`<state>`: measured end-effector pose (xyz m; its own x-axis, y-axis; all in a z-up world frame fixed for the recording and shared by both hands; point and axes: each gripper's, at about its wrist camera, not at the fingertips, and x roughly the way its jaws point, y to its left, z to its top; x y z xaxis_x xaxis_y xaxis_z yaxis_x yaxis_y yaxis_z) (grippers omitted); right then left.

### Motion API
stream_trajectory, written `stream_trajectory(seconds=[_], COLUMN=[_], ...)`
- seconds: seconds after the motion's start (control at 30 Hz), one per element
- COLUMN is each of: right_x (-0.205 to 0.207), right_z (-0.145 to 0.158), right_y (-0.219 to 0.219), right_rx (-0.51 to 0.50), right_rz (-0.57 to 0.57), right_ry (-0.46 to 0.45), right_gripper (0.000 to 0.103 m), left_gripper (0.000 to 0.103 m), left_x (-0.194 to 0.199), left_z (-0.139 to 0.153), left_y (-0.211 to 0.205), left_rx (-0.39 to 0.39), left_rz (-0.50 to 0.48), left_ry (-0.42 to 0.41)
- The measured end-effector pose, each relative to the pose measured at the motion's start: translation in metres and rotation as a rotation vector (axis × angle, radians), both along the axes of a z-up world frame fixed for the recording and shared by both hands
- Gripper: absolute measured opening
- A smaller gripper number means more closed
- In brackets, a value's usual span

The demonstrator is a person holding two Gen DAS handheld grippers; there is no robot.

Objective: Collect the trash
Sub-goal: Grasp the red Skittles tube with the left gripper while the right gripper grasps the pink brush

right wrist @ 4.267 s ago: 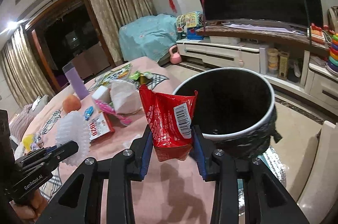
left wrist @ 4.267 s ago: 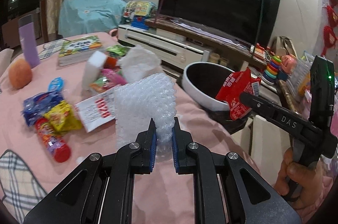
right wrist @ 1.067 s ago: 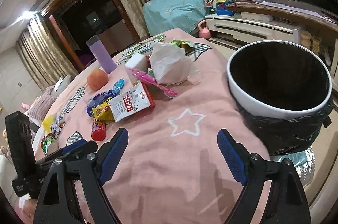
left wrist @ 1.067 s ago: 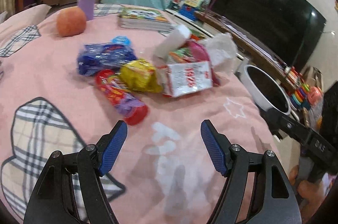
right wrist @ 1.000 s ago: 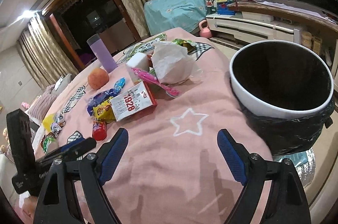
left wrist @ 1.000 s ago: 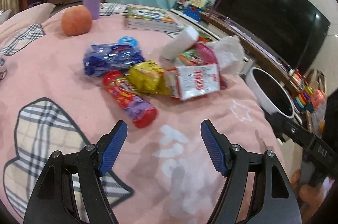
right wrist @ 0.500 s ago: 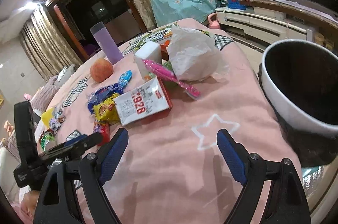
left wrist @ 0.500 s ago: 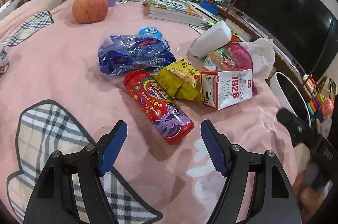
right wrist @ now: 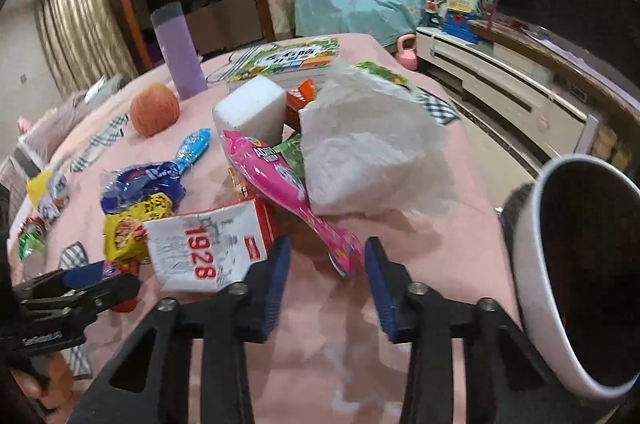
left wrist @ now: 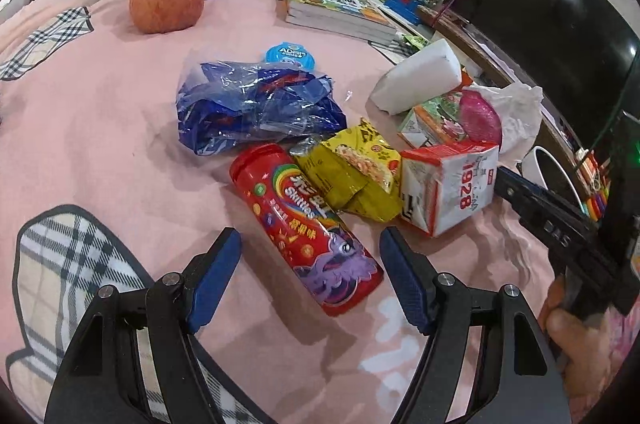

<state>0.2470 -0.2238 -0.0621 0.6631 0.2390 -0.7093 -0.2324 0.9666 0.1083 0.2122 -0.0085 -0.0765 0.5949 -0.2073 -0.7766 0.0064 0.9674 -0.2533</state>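
Left wrist view shows the left gripper point(left wrist: 310, 278) spread wide and holding nothing, its blue pads either side of the near end of the red cylindrical Skittles candy tube point(left wrist: 304, 228), which lies on the pink tablecloth point(left wrist: 100, 112) towards the near middle of the tabletop. Just beyond lie the crumpled blue plastic wrapper point(left wrist: 256, 106), the yellow snack packet point(left wrist: 354, 176) and the white-and-red carton marked 1928 point(left wrist: 448, 188); the packet touches the tube. A squeeze on the round tube could send it rolling out sideways, or nip the yellow packet with it.

Right wrist view shows the right gripper point(right wrist: 324, 280) with its jaws just having been closing; the tail of the glossy pink flat wrapper point(right wrist: 288, 196) sits between the pads, but whether they press on it cannot be told. That wrapper runs under the crumpled white paper bag point(right wrist: 360, 140), so a pull may drag the bag along, or the thin film may slip free. The white-rimmed bin with a black liner point(right wrist: 576, 272) stands off the right edge of the tabletop.

Against half a second earlier, the left gripper is closer over the tube, and the right one has shifted towards the pile, with the bin further right in its view.
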Motion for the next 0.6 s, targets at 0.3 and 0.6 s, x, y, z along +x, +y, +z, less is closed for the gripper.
stream_trajectory(seconds=[0.3,0.6], right_x=[-0.013,-0.052], right_z=[0.003,0.011], right_y=[-0.001,-0.013], right_rx=[0.041,0.118], right_rz=[0.018,-0.001], right_ry=[-0.010,-0.016], right_gripper=[0.003,0.003], left_gripper=[0.036,0.034], left_x=[-0.008,-0.037], left_z=[-0.001,0.007], left_y=[0.014,0.015], left_rx=[-0.008,-0.019], left_rz=[0.006,-0.020], left_ry=[-0.020,-0.050])
